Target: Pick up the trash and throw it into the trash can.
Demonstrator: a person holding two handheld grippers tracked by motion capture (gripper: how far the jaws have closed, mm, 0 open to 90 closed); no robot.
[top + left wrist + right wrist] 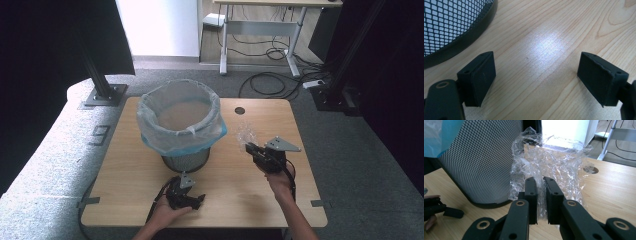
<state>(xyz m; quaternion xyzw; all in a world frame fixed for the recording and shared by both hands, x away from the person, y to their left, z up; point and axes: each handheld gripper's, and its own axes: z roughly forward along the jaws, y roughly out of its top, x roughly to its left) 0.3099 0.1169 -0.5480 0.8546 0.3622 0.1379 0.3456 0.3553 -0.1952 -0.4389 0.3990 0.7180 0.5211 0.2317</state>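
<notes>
Right gripper view shows your right gripper [540, 182] clamped on the crumpled clear plastic wrap [554, 162], held above the table beside the lined mesh bin [484, 162] (left gripper [536, 75] idle, jaws apart); next, presumably, carry it over the rim and release.

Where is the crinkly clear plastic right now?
The plastic is pinched in the right gripper, held above the table just right of the bin in the high view.
</notes>
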